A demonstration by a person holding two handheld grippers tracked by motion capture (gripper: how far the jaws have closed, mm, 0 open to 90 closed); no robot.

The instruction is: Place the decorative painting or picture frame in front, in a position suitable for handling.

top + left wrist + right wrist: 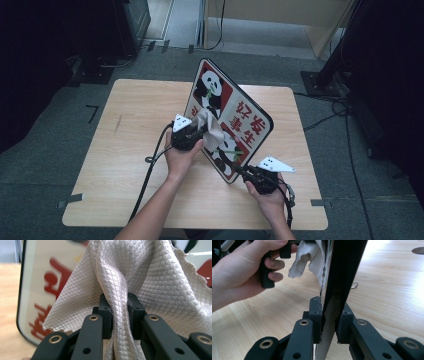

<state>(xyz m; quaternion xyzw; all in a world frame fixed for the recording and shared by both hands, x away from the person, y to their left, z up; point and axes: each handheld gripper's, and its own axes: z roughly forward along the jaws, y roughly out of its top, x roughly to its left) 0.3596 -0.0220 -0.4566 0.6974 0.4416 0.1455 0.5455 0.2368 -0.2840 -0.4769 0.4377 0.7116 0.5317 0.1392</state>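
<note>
1. High view: a square panda-printed sign board with red characters (235, 125) stands tilted on one corner above the light wooden desk (130, 150). The left hand-held gripper (192, 134) presses a pale waffle-weave cloth (212, 131) to the board's face.
2. Left gripper view: jaws clamp the cloth (140, 277); the board (37, 290) lies just ahead.
3. Right gripper view: the right hand-held gripper (328, 320) pinches the board's black lower edge (342, 277), steadying it for wiping.

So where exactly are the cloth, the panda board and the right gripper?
cloth (155, 277): left gripper view, its quilted middle.
panda board (247, 125): high view, its red lettering.
right gripper (328, 322): right gripper view, between its jaws.
</note>
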